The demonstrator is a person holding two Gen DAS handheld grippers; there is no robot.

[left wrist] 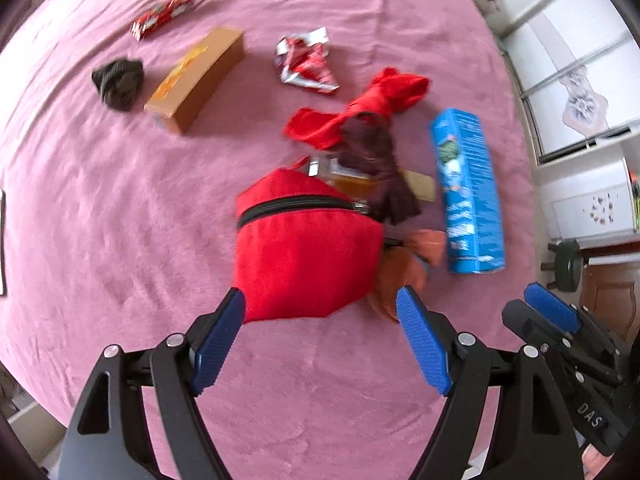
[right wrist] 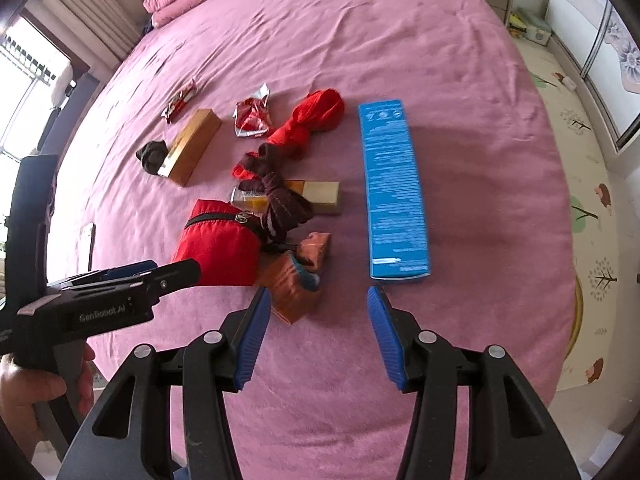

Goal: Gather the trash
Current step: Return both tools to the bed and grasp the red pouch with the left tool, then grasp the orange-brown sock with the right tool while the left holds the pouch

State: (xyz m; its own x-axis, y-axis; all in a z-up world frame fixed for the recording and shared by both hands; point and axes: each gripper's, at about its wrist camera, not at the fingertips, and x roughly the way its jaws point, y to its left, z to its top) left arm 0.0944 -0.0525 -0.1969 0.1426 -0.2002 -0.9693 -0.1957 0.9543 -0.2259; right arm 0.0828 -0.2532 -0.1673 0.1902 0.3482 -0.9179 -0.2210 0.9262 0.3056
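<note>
A: Both grippers hang over the bed [right wrist: 400,40], pointing steeply down. Left gripper [left wrist: 320,300] wide open, nothing between its pads; it hovers at the lower edge of the red zip pouch [left wrist: 304,248]. Right gripper [right wrist: 316,300] partly open, also empty, above the bed between the orange packet [right wrist: 296,280] and the blue box [right wrist: 394,192].

B: Trash is scattered mid-frame: crumpled red-and-silver wrapper [right wrist: 252,118], small red wrapper [right wrist: 180,104], brown box [right wrist: 192,146], tan box [right wrist: 320,196].

A: Risks, as I judge them: clothing lies tangled with the litter. The dark sock [right wrist: 280,200] drapes across the tan box, red cloth [right wrist: 308,124] just beside. A pinch there may drag fabric along. The two grippers are close and could collide.

B: Left view is blurred. Only the right view shows a hand [right wrist: 28,392] holding the left gripper, pillows at upper left, a patterned floor mat at right. Left view alone shows a dark stool at right edge.
</note>
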